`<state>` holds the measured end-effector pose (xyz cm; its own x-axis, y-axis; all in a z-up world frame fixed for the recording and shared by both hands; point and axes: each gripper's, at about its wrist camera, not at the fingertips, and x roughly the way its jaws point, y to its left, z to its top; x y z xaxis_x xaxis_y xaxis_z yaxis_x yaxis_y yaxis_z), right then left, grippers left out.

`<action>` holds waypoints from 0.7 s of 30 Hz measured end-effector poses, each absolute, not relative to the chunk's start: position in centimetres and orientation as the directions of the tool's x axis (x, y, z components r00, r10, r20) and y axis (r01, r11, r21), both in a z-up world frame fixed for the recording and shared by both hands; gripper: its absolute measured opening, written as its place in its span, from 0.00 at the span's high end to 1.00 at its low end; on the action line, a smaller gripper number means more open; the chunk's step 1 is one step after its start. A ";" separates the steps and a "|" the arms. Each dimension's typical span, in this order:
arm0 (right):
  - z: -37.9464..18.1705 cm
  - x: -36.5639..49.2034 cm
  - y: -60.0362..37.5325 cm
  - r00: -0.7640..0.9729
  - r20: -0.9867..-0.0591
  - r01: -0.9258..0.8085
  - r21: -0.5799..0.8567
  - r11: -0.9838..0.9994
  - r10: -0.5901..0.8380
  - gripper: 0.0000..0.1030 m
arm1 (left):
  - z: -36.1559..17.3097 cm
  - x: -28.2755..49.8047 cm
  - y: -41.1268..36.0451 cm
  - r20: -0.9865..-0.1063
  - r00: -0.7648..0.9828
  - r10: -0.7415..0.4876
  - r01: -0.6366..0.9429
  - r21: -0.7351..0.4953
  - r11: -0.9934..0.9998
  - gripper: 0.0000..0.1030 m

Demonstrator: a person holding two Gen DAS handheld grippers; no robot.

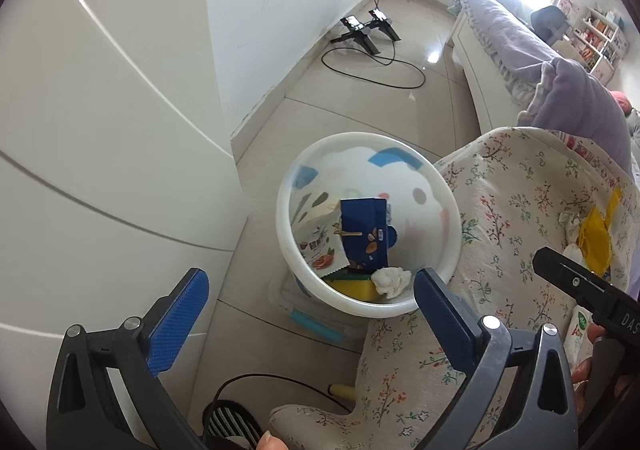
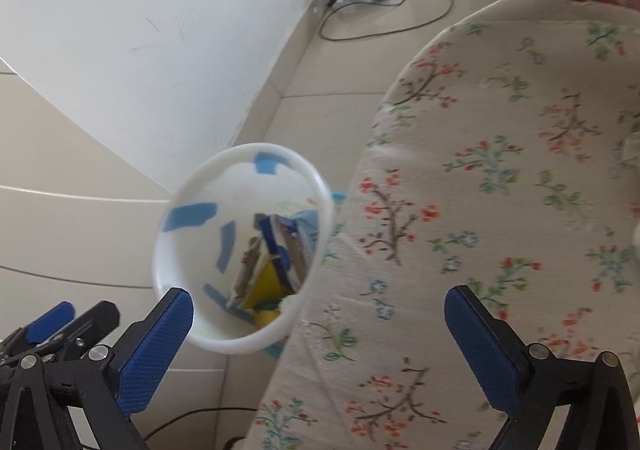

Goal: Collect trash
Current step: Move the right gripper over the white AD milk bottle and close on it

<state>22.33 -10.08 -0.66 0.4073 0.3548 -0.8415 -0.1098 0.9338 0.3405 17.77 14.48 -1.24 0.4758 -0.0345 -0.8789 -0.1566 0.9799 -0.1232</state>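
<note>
1. While both claws are hanging above the floor, the left gripper [image 1: 310, 298] and the right gripper [image 2: 318, 314] are standing wide open, with nothing between their jaws.
2. The white bin [image 1: 436, 186] is sitting on the tiled floor [image 1: 360, 98], squeezed between the white cupboard [image 1: 100, 130] and the edge of the flowered cushion [image 1: 520, 210].
3. Inside it are lying a blue carton [image 1: 366, 234], a snack wrapper [image 1: 320, 246], a yellow sponge [image 1: 352, 288] and a crumpled tissue [image 1: 390, 280].
4. More trash, a yellow wrapper [image 1: 596, 238] and white tissues [image 1: 572, 222], is waiting on the cushion.
5. Open floor is stretching beyond the bin toward a black cable [image 1: 376, 70].
6. The right view is blurring the bin's contents.
</note>
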 end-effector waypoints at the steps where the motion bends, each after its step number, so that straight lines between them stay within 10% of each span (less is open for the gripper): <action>1: -0.5 22.1 -10.5 0.412 -0.845 -0.107 0.326 0.939 0.340 0.00 | -1.2 17.7 14.3 -0.878 0.476 -0.040 -0.150 -0.126 0.981 0.00; 21: -0.6 16.0 -21.4 0.423 -0.902 0.064 0.120 0.991 0.082 0.00 | -0.2 16.3 8.9 -0.884 0.445 -0.140 -0.014 -0.164 0.986 0.00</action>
